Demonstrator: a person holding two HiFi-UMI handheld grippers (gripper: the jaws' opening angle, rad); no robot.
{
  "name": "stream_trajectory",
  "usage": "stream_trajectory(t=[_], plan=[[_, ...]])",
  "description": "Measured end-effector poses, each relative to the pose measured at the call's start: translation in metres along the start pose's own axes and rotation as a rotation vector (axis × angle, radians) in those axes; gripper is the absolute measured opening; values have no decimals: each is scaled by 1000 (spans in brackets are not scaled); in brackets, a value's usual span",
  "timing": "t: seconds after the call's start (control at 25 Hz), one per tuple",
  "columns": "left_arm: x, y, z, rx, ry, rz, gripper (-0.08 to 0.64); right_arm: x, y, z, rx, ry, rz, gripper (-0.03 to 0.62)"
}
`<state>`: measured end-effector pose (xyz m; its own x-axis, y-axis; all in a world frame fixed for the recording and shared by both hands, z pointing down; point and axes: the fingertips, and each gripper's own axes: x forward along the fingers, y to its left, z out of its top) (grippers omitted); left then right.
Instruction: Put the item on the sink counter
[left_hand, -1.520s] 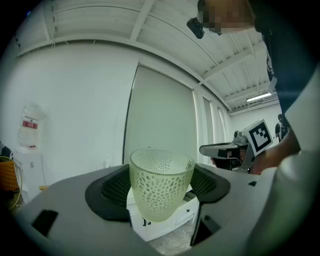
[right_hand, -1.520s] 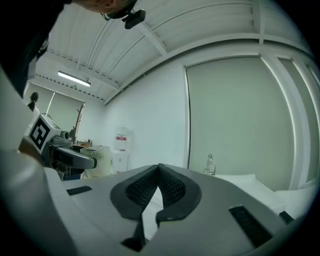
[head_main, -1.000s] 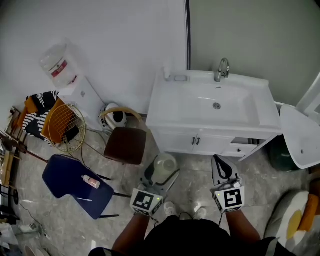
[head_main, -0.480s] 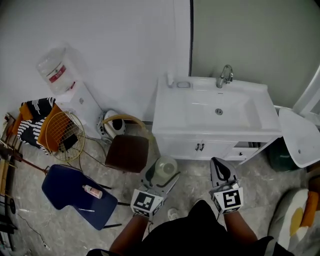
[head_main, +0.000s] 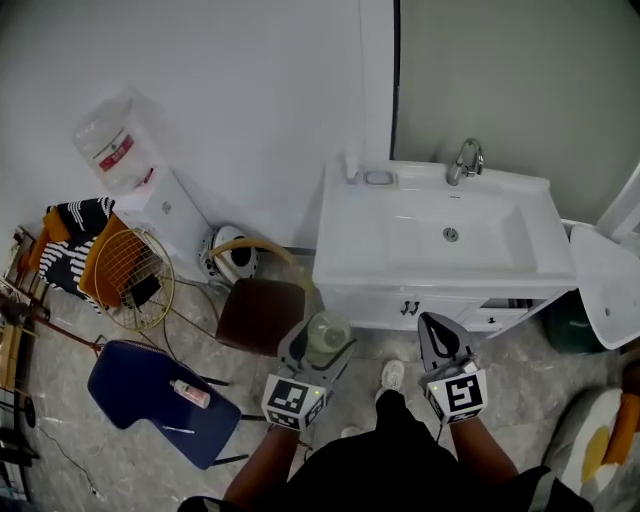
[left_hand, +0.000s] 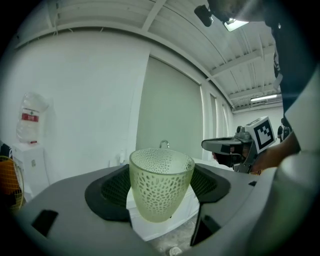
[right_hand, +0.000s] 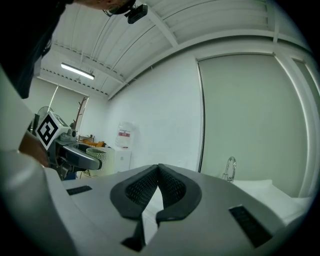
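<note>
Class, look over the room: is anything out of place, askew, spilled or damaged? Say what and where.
A small pinkish-white bottle lies on its side on the dark blue chair seat, at the head view's lower left, an odd place for it. Nothing looks spilled or broken.

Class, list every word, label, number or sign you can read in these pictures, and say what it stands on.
No text can be read.
Red label on the water bottle: too blurred.
Print on the small bottle on the blue chair: too small.
Cubes on the left gripper and right gripper: square patterns, no letters.
</note>
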<state>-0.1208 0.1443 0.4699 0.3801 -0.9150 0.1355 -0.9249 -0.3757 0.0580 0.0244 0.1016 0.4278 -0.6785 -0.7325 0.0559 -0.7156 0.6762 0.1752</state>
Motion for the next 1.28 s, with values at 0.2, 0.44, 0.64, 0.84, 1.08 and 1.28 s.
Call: stream_trajectory(t=[0.2,0.44,0.64,0.84,1.08,1.28], plan=[[45,20,7,-14,12,12,385,40,-32,0,12,-11,14,14],[108,37,34,4,-22,34,385,86,-90,-3,17,-20,36,14],[162,47,42,-4,-22,56,385,113,-144,-13,16,-15,35,14],[205,71,42,-10,1,106,385,143,-183,-23,20,-14,50,14],[246,82,45,-51,15,159,385,171,-218,-23,12,-51,63,14],[273,92,51,-42,7,163,385,196,-231,-30,27,-48,81,14]])
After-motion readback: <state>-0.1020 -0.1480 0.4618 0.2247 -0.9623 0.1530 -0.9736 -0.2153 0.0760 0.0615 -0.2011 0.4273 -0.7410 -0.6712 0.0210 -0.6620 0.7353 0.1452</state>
